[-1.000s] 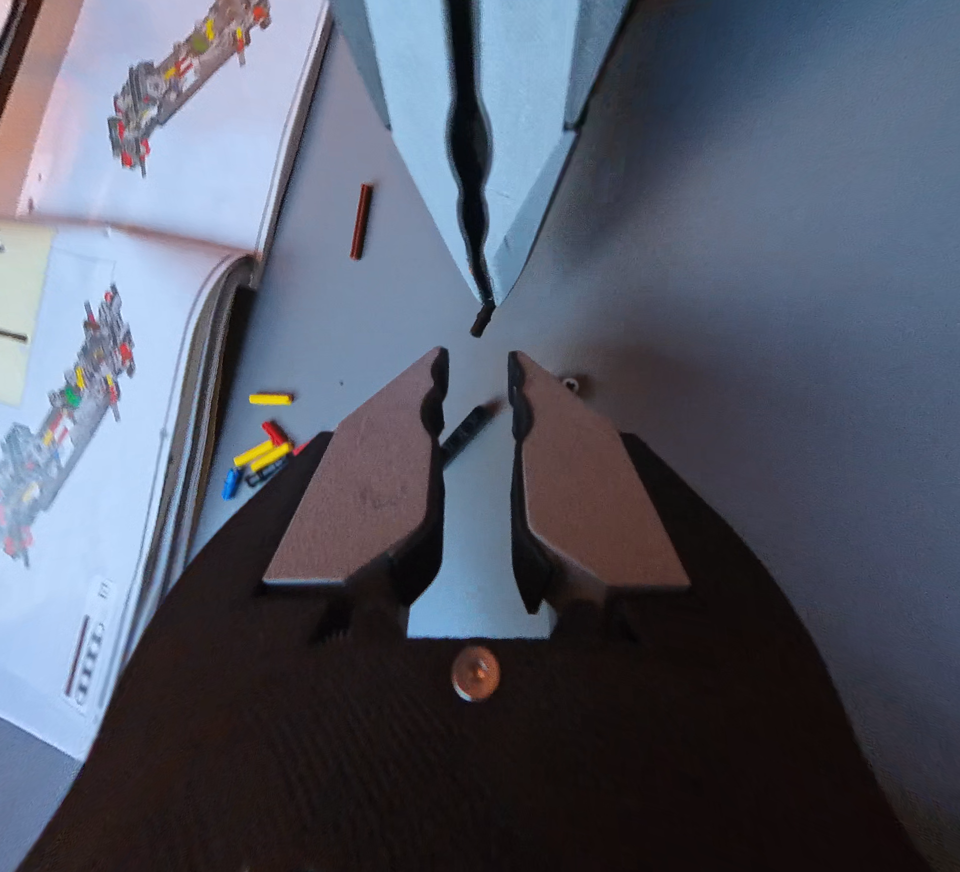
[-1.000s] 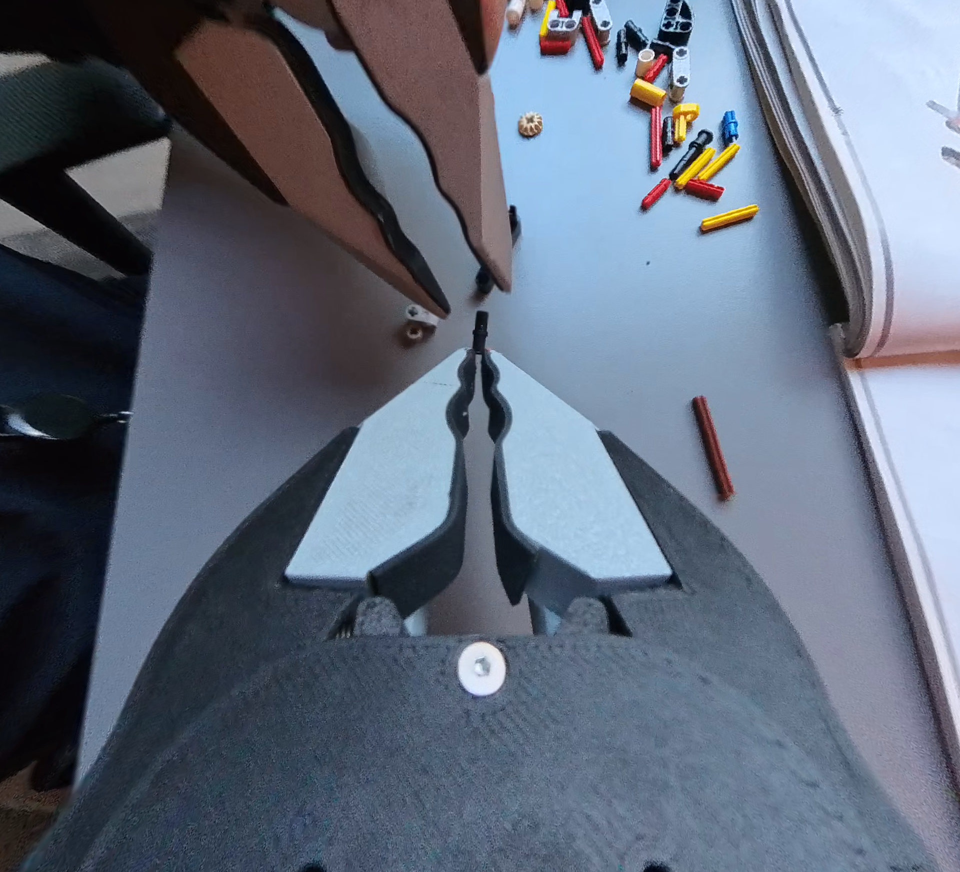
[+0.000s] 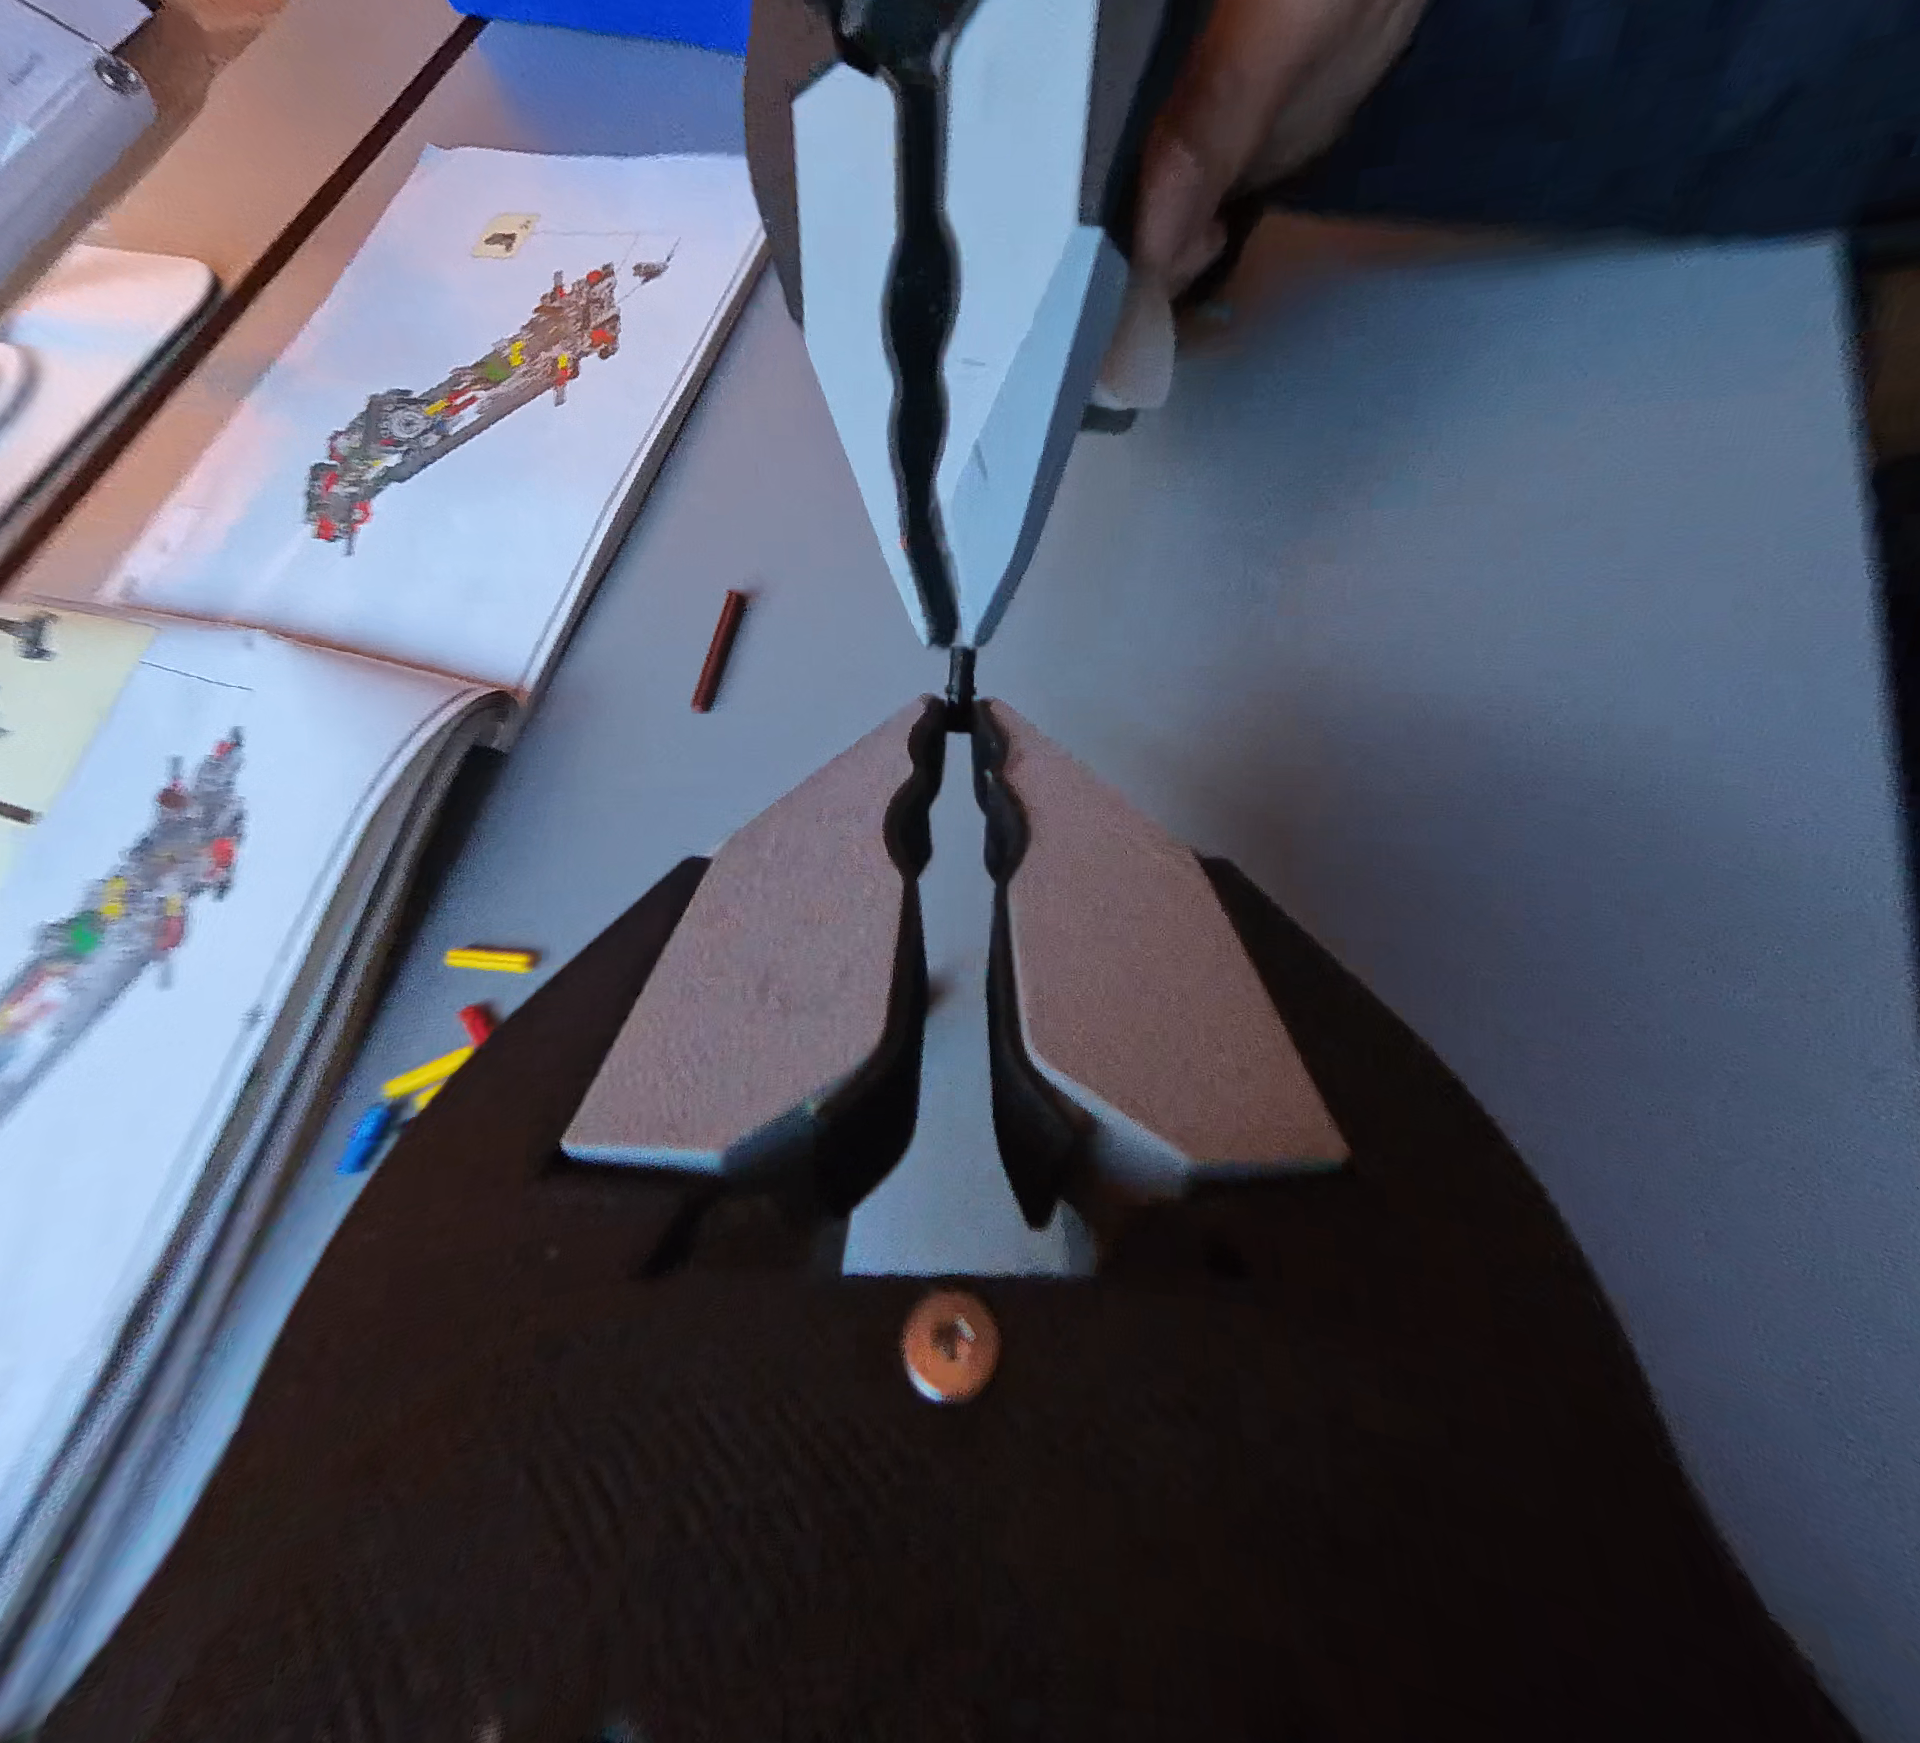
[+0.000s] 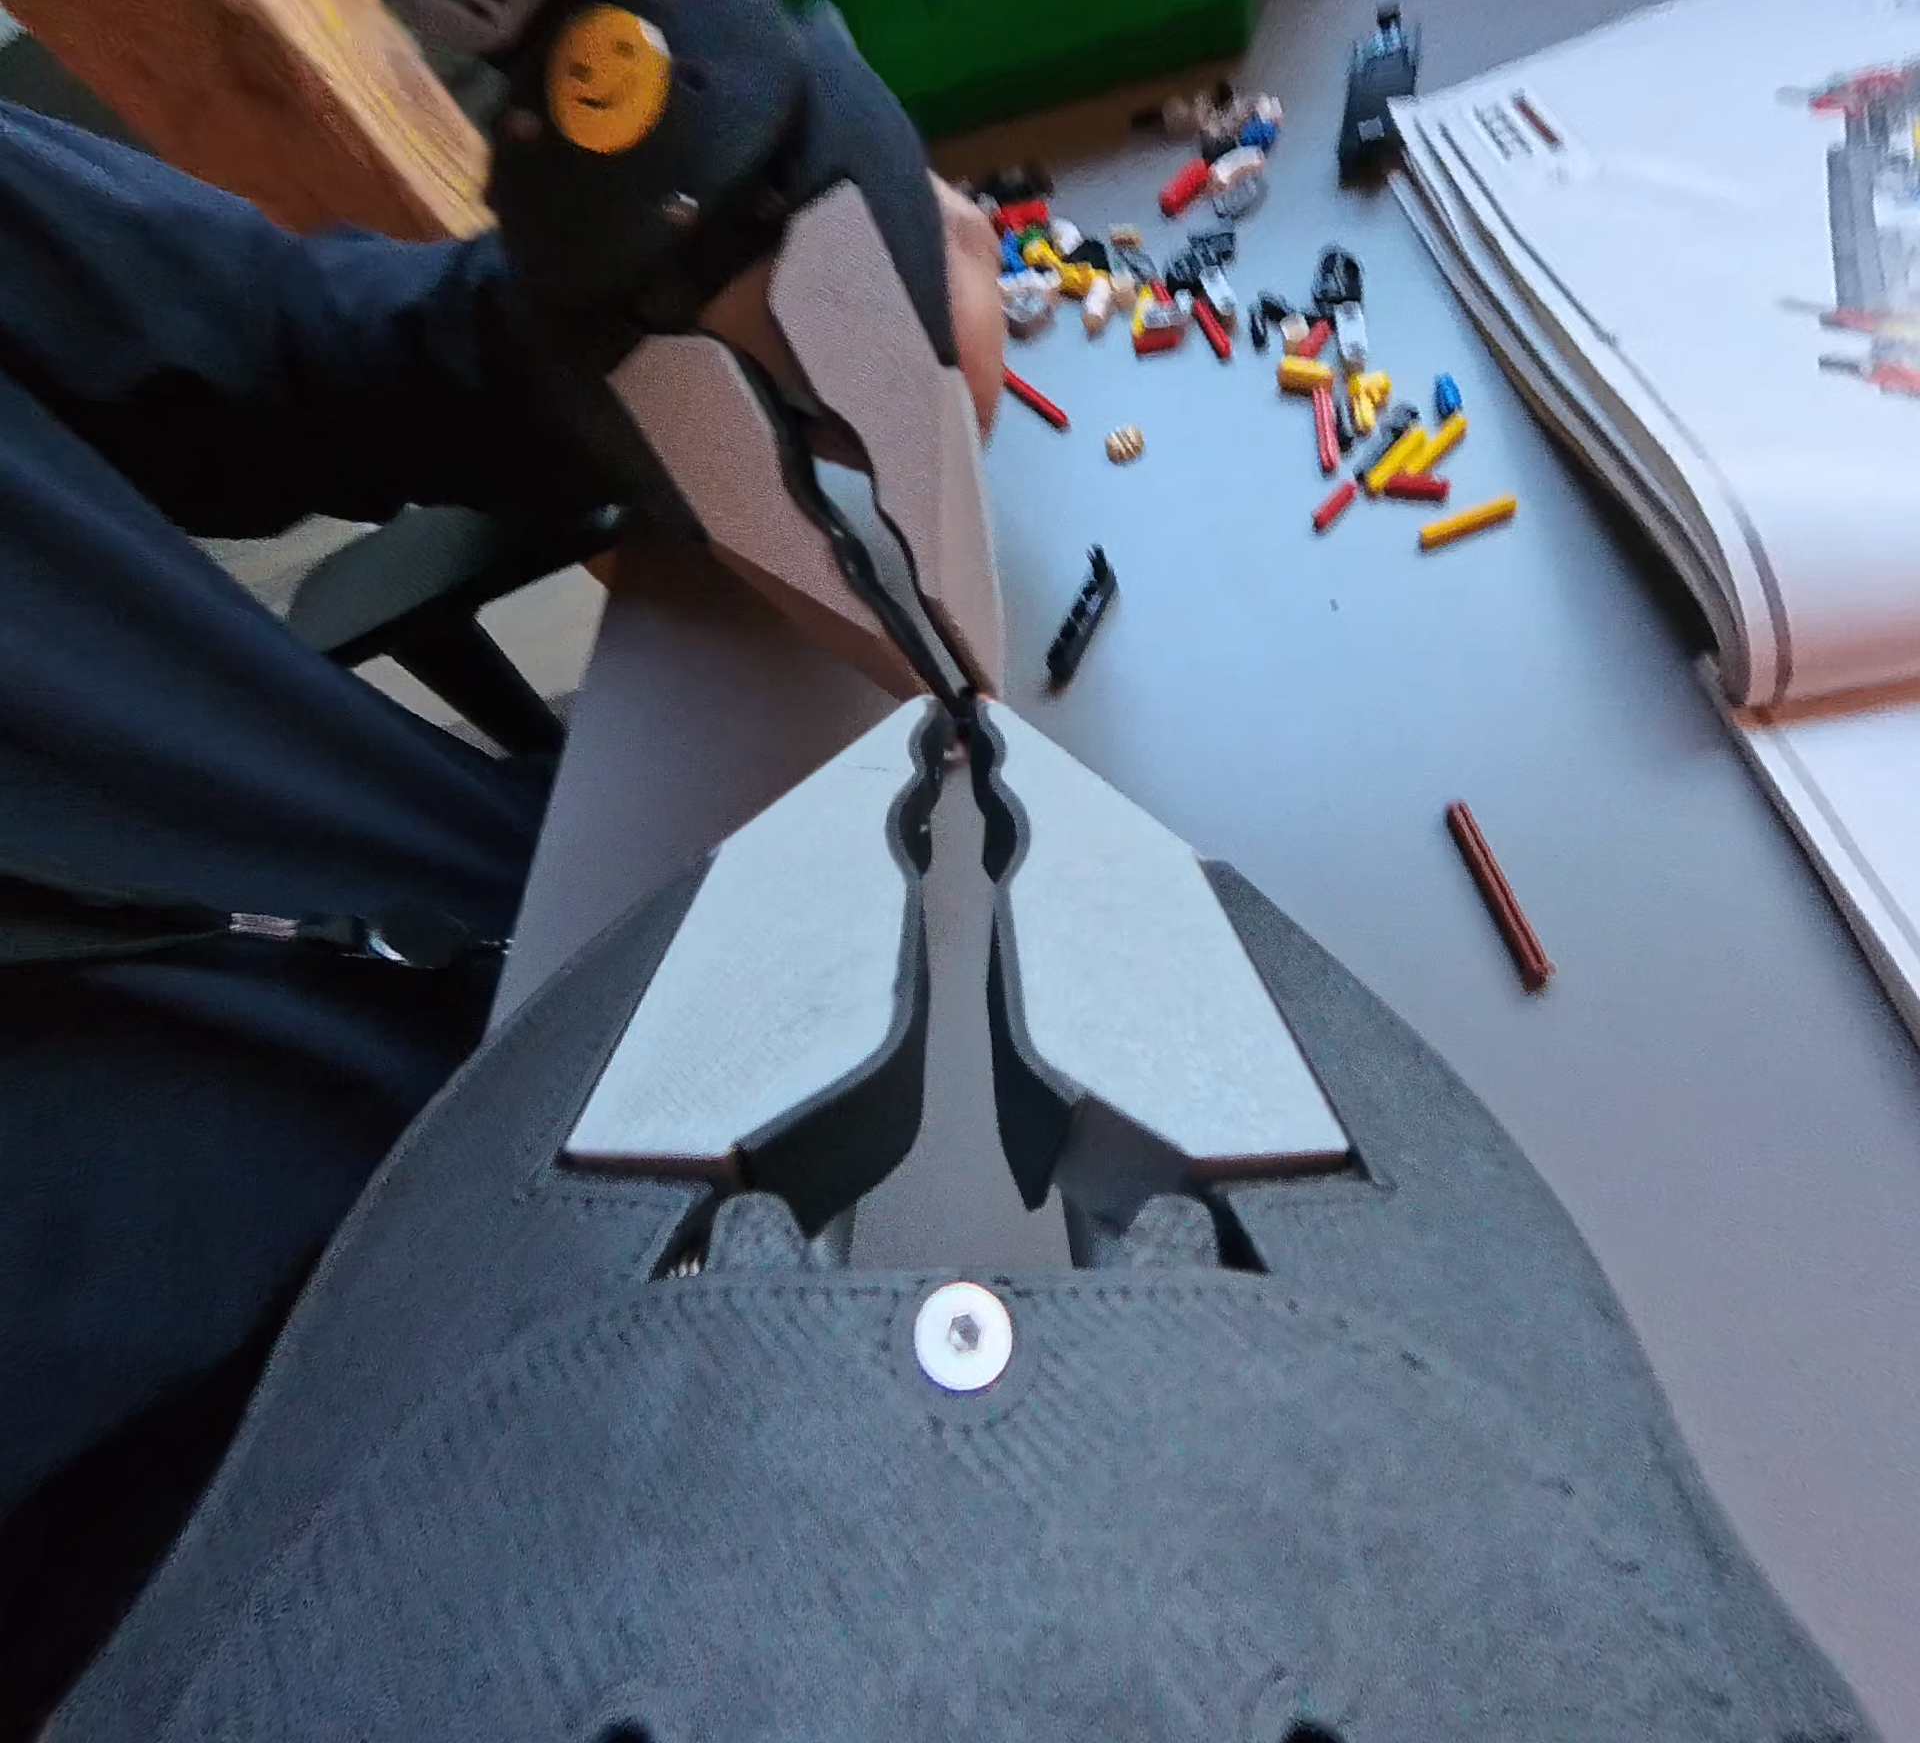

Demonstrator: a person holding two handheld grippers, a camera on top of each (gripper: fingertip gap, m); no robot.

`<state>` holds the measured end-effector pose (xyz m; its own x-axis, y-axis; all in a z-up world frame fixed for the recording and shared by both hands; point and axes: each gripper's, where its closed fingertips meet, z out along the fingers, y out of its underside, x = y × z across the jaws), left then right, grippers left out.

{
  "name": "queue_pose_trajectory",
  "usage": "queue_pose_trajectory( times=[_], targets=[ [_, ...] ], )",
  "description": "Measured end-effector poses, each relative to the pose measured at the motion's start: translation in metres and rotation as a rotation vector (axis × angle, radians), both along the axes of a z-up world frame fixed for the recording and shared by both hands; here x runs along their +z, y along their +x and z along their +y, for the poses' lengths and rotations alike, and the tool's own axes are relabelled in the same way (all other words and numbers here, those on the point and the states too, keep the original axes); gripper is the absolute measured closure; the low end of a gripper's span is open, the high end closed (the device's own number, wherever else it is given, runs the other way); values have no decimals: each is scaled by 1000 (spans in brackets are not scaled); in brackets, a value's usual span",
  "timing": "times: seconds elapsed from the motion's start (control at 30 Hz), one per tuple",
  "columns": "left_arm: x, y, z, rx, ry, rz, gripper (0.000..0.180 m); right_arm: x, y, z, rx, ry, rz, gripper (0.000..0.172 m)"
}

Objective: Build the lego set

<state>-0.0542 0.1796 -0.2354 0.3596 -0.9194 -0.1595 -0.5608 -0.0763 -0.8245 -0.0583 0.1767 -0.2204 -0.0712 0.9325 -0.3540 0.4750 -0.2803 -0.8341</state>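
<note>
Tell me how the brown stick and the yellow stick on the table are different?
The brown stick is longer and lies alone beside the open booklet. The yellow stick is shorter and lies at the edge of the pile of small pieces. Both lie flat on the grey table.

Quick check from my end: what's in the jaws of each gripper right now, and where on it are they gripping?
One small black pin bridges both. The left gripper pinches its near end, and the right gripper pinches the far end, tip to tip above the grey table.
</note>
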Motion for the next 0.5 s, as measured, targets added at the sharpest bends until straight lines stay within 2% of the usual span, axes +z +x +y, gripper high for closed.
queue_pose_trajectory(
  times=[0.13,0.27,0.4,0.5],
  targets=[
    [12,1,-7,-16,-111,-131,178,19,1,-9,39,94,99,168],
    [20,3,-13,-48,-243,-210,178,21,5,-12,44,253,92,164],
    [28,5,-20,-92,-360,-293,178,26,6,-15,50,317,102,164],
    [29,6,-21,-108,-370,-298,178,27,5,-18,58,367,102,167]
  ],
)
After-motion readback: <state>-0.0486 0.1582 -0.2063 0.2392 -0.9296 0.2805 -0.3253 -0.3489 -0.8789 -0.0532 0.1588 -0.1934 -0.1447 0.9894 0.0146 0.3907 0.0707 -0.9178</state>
